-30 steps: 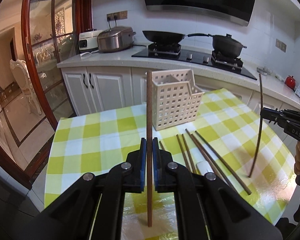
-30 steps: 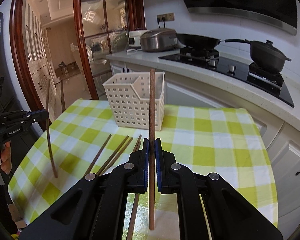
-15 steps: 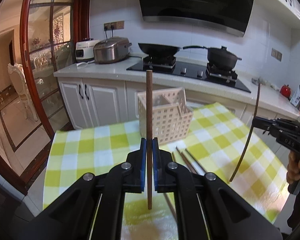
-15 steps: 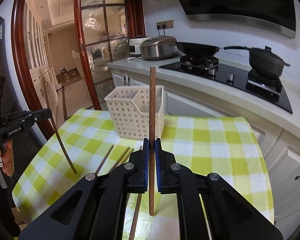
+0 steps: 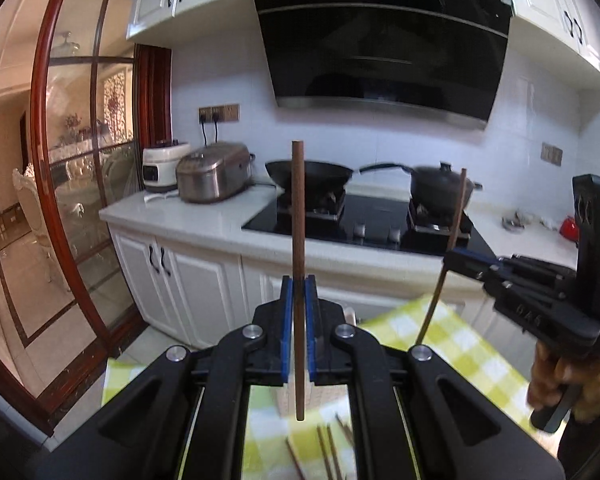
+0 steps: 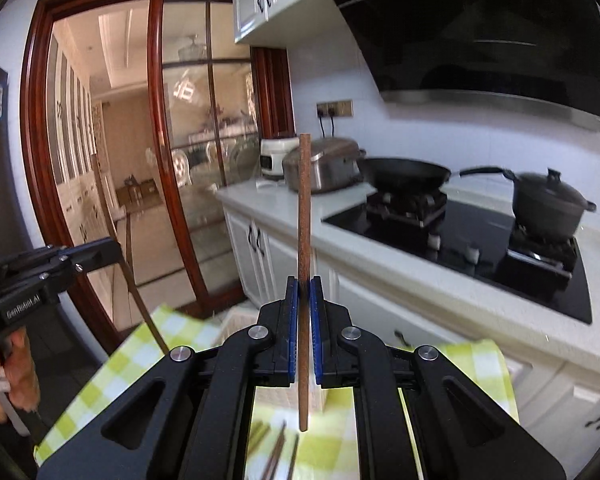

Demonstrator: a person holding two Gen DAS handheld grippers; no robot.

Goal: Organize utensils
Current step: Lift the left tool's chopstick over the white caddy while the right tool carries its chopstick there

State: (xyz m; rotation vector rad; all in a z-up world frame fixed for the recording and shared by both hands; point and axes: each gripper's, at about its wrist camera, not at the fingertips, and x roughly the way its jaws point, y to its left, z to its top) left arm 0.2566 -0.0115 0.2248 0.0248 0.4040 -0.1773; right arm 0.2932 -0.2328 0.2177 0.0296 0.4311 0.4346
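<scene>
In the left wrist view my left gripper (image 5: 299, 284) is shut on a brown chopstick (image 5: 298, 208) that stands upright, high above the yellow-green checked table (image 5: 464, 344). To its right, my right gripper (image 5: 458, 258) holds a second chopstick (image 5: 454, 224), slightly tilted. The right wrist view shows my right gripper (image 6: 304, 284) shut on its upright chopstick (image 6: 304, 208), with the left gripper (image 6: 104, 246) and its chopstick (image 6: 142, 304) at the left. Several loose chopsticks (image 5: 328, 452) (image 6: 276, 452) lie on the cloth below. Only a corner of the white lattice basket (image 6: 234, 324) shows behind my fingers.
Beyond the table runs a white counter (image 5: 204, 220) with a rice cooker (image 5: 216, 174), a wok (image 5: 316, 174) and a lidded pot (image 5: 440, 188) on a black hob. A red-framed glass door (image 6: 172, 184) stands at the left. A hand (image 5: 560, 380) grips the right tool.
Both grippers have risen well above the table, each carrying its chopstick. The basket and most of the cloth have dropped low in both views, behind the fingers.
</scene>
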